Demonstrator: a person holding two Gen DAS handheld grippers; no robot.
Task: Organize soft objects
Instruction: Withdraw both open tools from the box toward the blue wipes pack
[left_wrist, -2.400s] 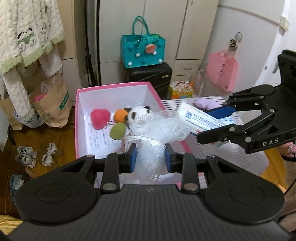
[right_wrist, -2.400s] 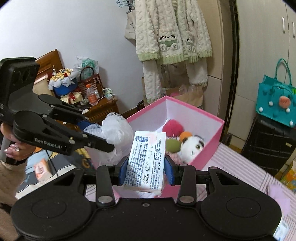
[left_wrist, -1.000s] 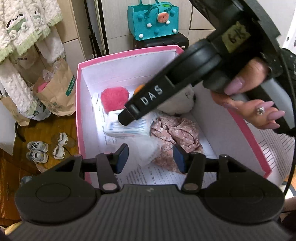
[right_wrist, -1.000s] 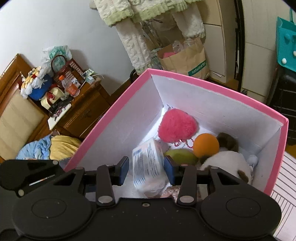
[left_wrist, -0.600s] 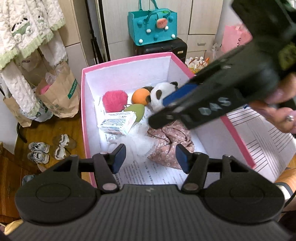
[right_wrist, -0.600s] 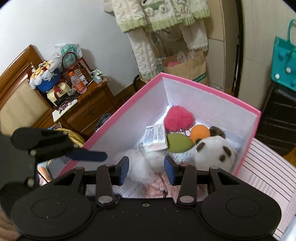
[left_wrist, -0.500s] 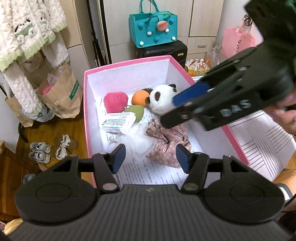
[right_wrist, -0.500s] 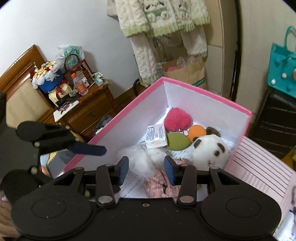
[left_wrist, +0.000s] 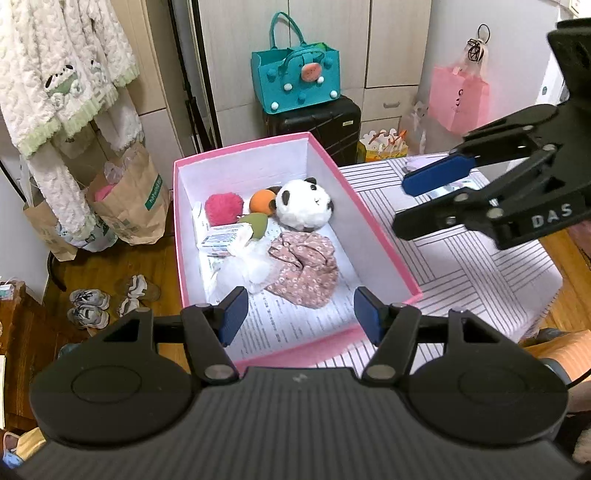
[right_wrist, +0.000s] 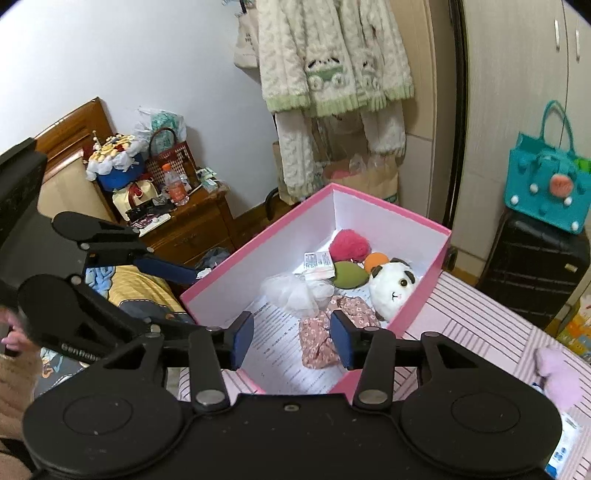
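Left wrist view: soft toys sit in the pink box

Both grippers hang above the pink box (left_wrist: 376, 225), opening, with nothing between the jaws: left gripper (left_wrist: 297, 319), right gripper (right_wrist: 291, 339). Inside lie a panda (left_wrist: 304, 208), white mesh puff (left_wrist: 245, 264) and flowery cloth (left_wrist: 306, 267). A teal bag (left_wrist: 295, 83) stands behind.

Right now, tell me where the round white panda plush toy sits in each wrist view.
Left wrist view: the round white panda plush toy lies just above centre, in the far right of the pink cardboard box.
Right wrist view: the same toy lies right of centre, against the box's right wall.
Shared landmark: the small orange ball touching the panda's ear side.
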